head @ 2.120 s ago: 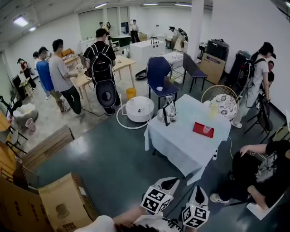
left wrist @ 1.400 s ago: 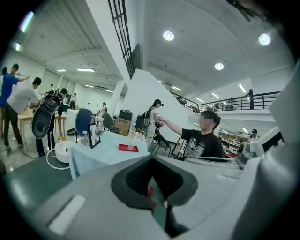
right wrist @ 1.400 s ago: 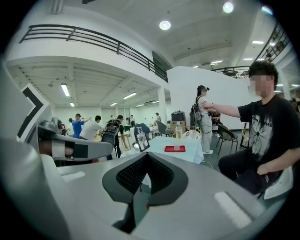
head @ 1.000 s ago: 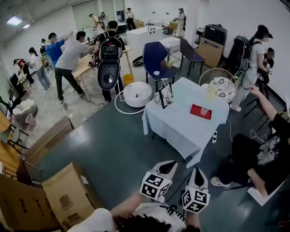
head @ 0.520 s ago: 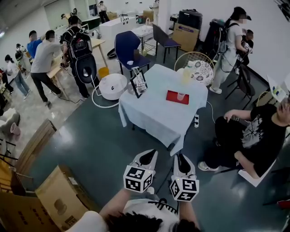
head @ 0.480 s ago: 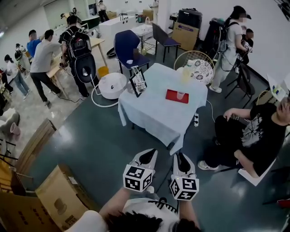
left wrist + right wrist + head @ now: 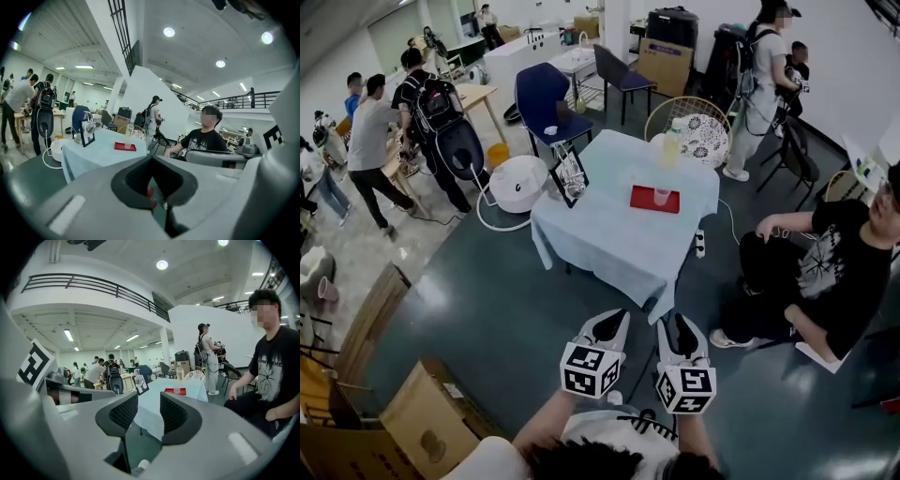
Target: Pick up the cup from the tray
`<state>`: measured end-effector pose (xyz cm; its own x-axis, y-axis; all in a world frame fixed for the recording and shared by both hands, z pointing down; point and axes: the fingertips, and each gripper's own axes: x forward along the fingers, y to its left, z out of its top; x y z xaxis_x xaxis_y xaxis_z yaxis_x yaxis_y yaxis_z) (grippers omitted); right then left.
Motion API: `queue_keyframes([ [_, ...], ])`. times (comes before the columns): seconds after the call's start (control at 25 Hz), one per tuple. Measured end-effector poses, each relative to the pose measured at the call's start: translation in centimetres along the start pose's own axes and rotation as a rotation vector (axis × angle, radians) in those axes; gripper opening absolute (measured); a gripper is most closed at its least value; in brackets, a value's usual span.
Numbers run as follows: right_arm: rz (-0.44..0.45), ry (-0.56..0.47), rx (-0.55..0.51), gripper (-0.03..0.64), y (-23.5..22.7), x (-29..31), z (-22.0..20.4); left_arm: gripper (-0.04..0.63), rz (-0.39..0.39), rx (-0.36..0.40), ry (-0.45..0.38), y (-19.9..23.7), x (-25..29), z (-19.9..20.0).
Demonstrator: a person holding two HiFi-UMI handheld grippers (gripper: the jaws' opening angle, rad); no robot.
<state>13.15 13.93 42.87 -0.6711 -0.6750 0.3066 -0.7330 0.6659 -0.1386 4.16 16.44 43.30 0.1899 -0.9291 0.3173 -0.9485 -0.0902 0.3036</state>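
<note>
The right gripper [image 7: 679,323] hung parted and empty, the left gripper [image 7: 613,319] clenched on nothing. The cup [image 7: 662,196] stood on the red tray [image 7: 643,199] near the tabletop's [image 7: 600,234] right edge. It was likely light, thin and crushable, best pinched gently mid-wall.

One bench [image 7: 602,242] carries one red tray [image 7: 641,200], one cup [image 7: 662,196], one bottle [image 7: 672,143] and one framed picture [image 7: 573,178]. One blue chair [image 7: 540,101] stands behind it.
</note>
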Motion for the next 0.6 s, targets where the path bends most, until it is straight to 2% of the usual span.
queue_keyframes([
  [0.32,-0.057,0.023,0.033,0.155,-3.2,3.9,1.0,0.002,-0.035,0.018,0.025,1.6,4.6,2.2],
  [0.48,-0.045,0.066,0.017,0.155,-3.3,7.0,0.6,0.002,-0.040,0.019,0.032,3.4,6.6,3.1],
  [0.6,-0.040,0.059,0.020,0.161,-3.6,8.8,0.8,0.002,-0.041,0.025,0.035,4.8,8.0,3.2],
])
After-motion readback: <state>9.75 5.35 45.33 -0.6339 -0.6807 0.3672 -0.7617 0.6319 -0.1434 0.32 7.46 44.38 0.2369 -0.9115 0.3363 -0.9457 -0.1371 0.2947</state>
